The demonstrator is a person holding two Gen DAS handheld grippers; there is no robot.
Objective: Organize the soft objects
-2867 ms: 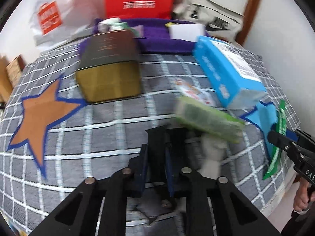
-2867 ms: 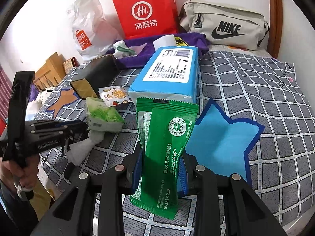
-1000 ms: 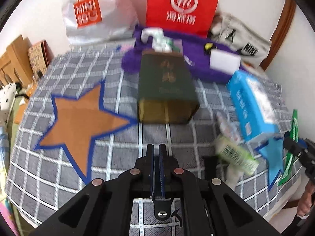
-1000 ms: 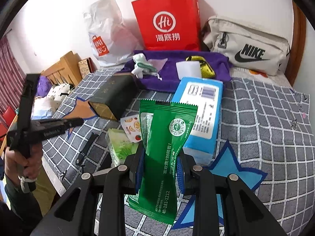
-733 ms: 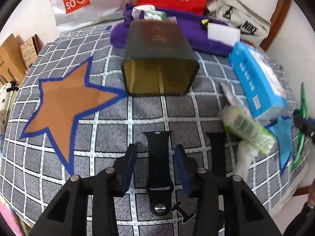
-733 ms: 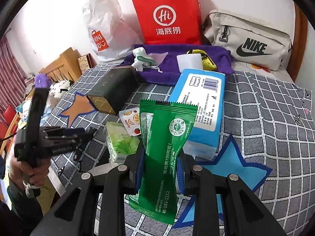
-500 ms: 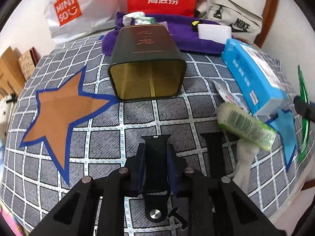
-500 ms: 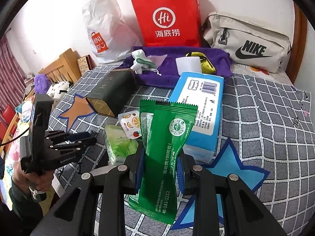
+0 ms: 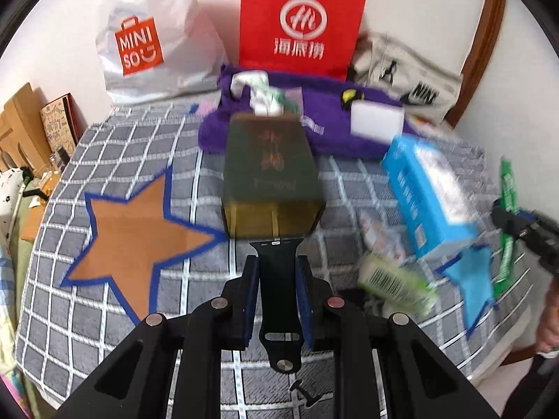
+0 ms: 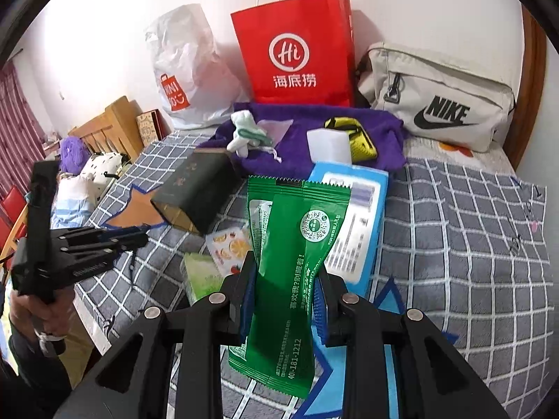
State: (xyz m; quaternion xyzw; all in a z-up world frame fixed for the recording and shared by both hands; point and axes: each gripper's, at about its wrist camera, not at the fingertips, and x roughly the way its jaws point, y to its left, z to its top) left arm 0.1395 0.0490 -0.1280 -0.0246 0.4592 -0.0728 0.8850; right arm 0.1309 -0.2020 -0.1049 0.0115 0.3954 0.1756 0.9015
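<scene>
left claw: my left gripper is clamped on a black watch strap, pads on both long edges; strap runs up the centre-bottom of the left wrist view, buckle end hanging toward the camera.
right claw: my right gripper is pinching a green sachet at its waist; it stands upright in the centre of the right wrist view, foil creased where the pads bite.
surface: grey checked blanket with an orange star at left of the left view.
box: dark open box on its side, mouth toward me, centre frame just above the strap tip. My guess is this is the bin for the strap.
clutter right: blue tissue pack, light green pack and a fruit-print sachet sit close together right of the box.
back row: purple towel, red paper bag, white Miniso bag, Nike pouch along the top of both views.
step: carry strap to the box mouth, as I read it.
how: left view is motion-blurred, so I slow down. Strap is floppy; I keep the free end from dragging on the blanket and lead with the tip aimed at the mouth centre.
release: I part the pads only once most of the strap is inside, otherwise it may slide out over the lip.
right side: I hold the sachet clear, well right of the box, so the claws don't cross.
risk: edge grip on rubber could slip.
</scene>
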